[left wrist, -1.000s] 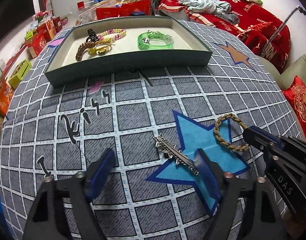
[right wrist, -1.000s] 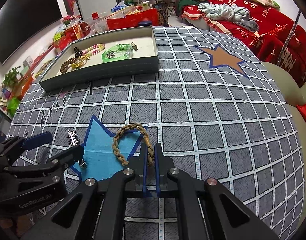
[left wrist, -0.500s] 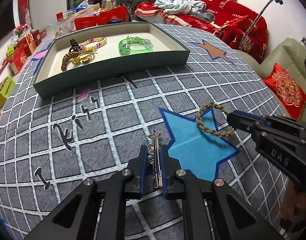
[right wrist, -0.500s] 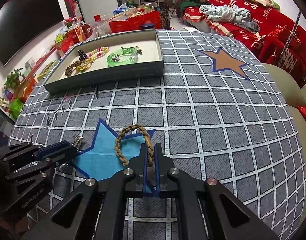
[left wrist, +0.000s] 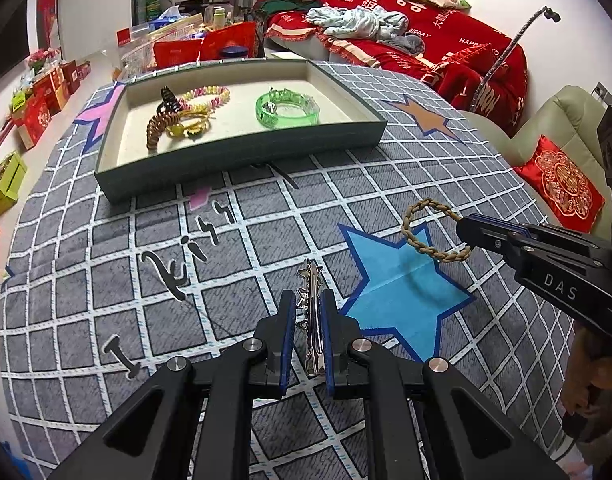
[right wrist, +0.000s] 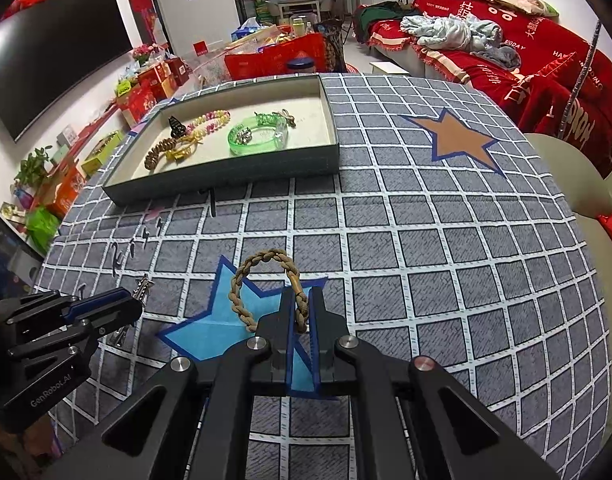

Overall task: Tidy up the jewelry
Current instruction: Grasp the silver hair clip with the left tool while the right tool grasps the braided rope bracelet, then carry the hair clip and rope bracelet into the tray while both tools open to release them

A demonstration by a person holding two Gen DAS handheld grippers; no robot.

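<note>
I had both pieces in hand at once. My left gripper [left wrist: 309,312] was clamped on the silver spiked hair clip [left wrist: 312,308], which stuck out forward between the blue pads [left wrist: 286,320], its tip raised over the grey checked cloth [left wrist: 105,280]. My right gripper [right wrist: 299,312] was pinched on one side of the braided rope bracelet [right wrist: 265,280], the rest of its loop hanging free over the blue star [right wrist: 209,332]. The tray [right wrist: 225,178] sat well ahead of both, already holding the green bangle [right wrist: 257,142], the beaded bracelet [right wrist: 209,122] and a few other pieces bunched at its left end. I judged this the carry stage: both grabs done, neither item delivered. Next I needed to bring each forward over the tray wall, pick bare lining between the bangle and the right wall, then let go without the clip's spikes snagging the braid
</note>
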